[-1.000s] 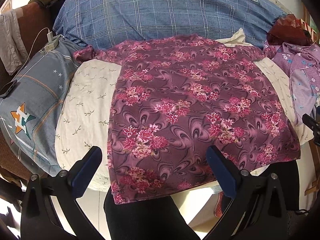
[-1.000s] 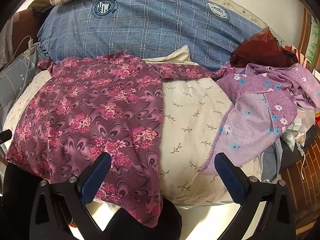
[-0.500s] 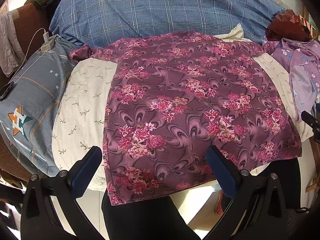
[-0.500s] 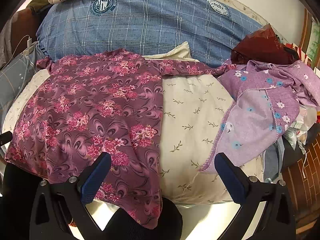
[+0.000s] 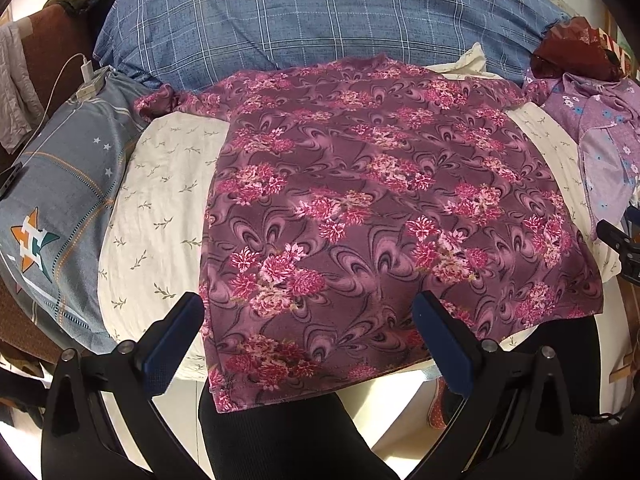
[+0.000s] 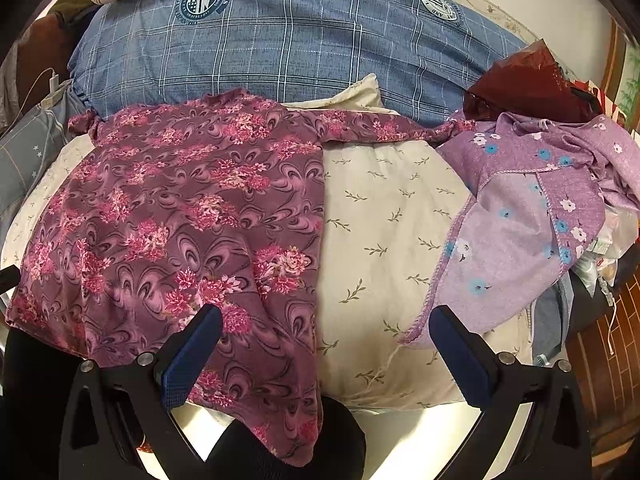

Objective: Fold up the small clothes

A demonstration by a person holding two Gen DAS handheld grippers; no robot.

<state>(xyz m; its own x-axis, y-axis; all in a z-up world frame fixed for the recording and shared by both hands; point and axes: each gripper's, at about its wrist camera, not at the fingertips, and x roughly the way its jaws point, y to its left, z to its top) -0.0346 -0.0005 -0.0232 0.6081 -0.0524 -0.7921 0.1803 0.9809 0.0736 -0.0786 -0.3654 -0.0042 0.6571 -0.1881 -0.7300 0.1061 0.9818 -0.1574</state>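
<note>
A purple shirt with pink flowers lies spread flat on a cream leaf-print pillow, sleeves stretched out to both sides. Its hem hangs over the near edge onto a person's dark-trousered legs. My left gripper hovers open above the hem, holding nothing. In the right wrist view the same shirt fills the left half, and my right gripper stands open over the shirt's right edge and the bare pillow, empty.
A lilac flowered garment is heaped at the right, with a dark red plastic bag behind it. A blue plaid quilt lies rolled along the back. A grey-blue pillow and charger cable lie left.
Both cameras have drifted slightly; the shirt sits a little more to the left in both views. Both grippers stay open and empty.
</note>
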